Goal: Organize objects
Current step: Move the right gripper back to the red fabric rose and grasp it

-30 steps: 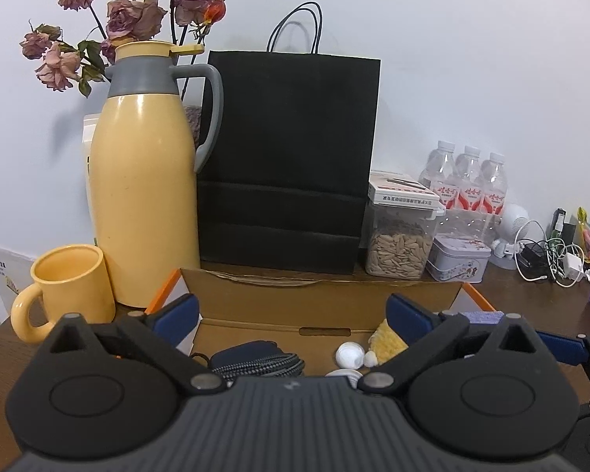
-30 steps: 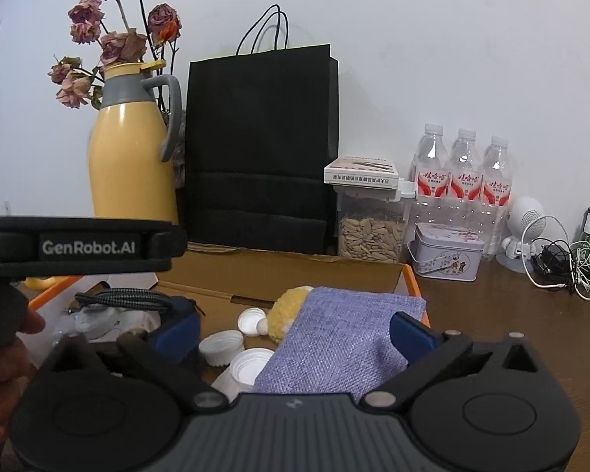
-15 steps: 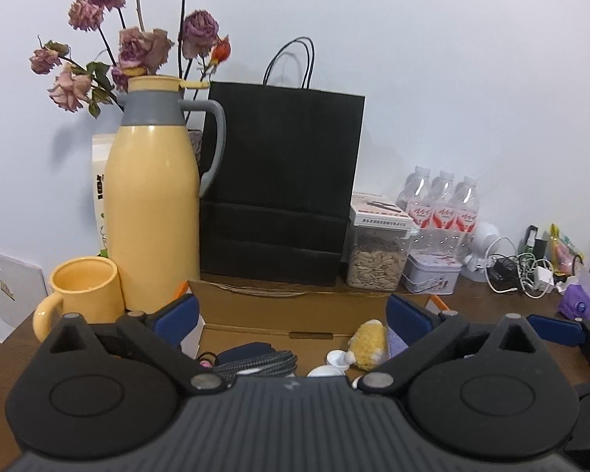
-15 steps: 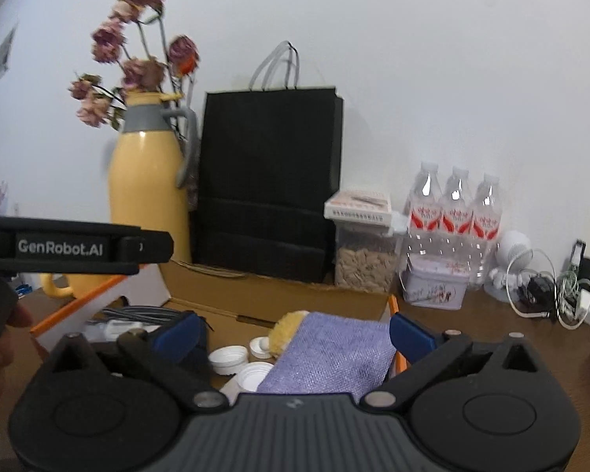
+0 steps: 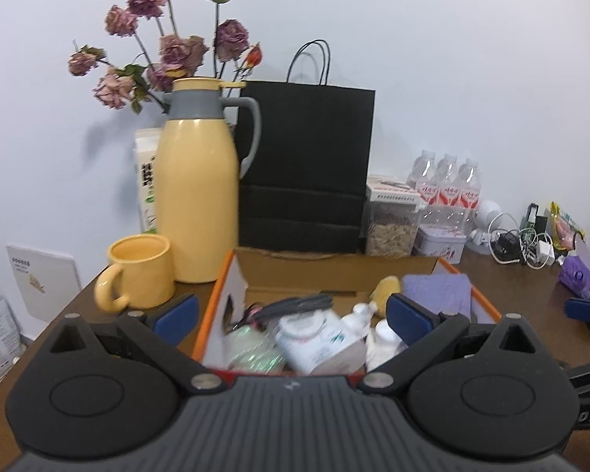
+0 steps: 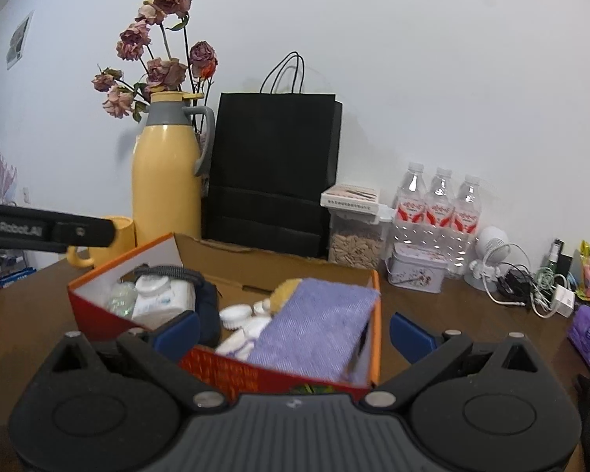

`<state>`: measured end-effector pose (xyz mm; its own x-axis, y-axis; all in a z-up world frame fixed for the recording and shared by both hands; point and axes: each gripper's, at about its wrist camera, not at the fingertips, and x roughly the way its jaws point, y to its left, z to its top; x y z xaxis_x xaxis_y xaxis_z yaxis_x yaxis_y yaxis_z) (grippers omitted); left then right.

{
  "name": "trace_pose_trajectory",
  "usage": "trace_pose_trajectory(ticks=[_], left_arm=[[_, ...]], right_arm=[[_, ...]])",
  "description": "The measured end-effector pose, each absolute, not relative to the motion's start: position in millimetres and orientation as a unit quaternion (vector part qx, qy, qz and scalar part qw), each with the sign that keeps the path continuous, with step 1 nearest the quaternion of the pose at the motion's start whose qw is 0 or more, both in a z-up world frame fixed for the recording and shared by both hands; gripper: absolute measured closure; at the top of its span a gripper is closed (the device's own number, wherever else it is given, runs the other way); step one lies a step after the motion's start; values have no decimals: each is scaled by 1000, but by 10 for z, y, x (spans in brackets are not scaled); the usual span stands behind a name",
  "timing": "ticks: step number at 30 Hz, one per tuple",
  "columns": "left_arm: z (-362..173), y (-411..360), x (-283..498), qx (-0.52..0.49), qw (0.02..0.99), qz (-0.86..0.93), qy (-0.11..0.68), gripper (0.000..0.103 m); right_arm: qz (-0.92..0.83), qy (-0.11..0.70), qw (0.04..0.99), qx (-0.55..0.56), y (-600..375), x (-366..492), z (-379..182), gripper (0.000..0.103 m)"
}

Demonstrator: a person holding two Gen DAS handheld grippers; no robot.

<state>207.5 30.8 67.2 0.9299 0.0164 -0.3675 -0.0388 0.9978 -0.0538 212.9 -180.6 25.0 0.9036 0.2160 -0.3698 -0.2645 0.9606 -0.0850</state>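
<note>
Both grippers have drawn back and risen from the orange cardboard box (image 5: 212, 306), whose whole interior now shows where only its far end did a second ago. The box sits on the table in front of the yellow thermos (image 5: 196, 196), holding a white bottle (image 5: 318, 338), a purple cloth (image 6: 318, 326) and white caps (image 6: 232, 316). The left gripper (image 5: 291, 312) and right gripper (image 6: 293, 332) hover level just short of the box's near wall, jaws spread and empty.

I am in a lived-in home corner: dried pink roses (image 5: 169, 51), a yellow thermos jug (image 5: 196, 196) and tangled white chargers (image 5: 527, 242) crowd my brown wooden tabletop (image 6: 452, 306).
</note>
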Motion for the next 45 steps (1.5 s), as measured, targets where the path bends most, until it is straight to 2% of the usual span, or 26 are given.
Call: trace_pose_trajectory(ticks=[13,23,25,28,29,33,45], left_arm=[[468,573,1597,-15,972,35,230,0],[241,643,1470,-16,961,40,273,0],[209,647,1463,-17,960,41,277,0],[161,641,1465,-17,957,39,286,0],[146,631,1469,-16,957,38,288,0],[78,546,1495,-10,954,29,298,0],[-203,240,1633,4,945,3,326,0]], right_arm=[[112,257,956,-81,-2070,1763,-198,0],[117,307,941,-80,-1905,2143,-533,1],[121,306,941,-74,-1867,2216,-556,10],[134,310,939,-65,-1850,2240,-592,43],[138,313,938,-63,-1852,2237,-607,60],[137,294,944,-64,-1861,2160,-584,65],[132,228,962,-71,-1889,1887,-457,66]])
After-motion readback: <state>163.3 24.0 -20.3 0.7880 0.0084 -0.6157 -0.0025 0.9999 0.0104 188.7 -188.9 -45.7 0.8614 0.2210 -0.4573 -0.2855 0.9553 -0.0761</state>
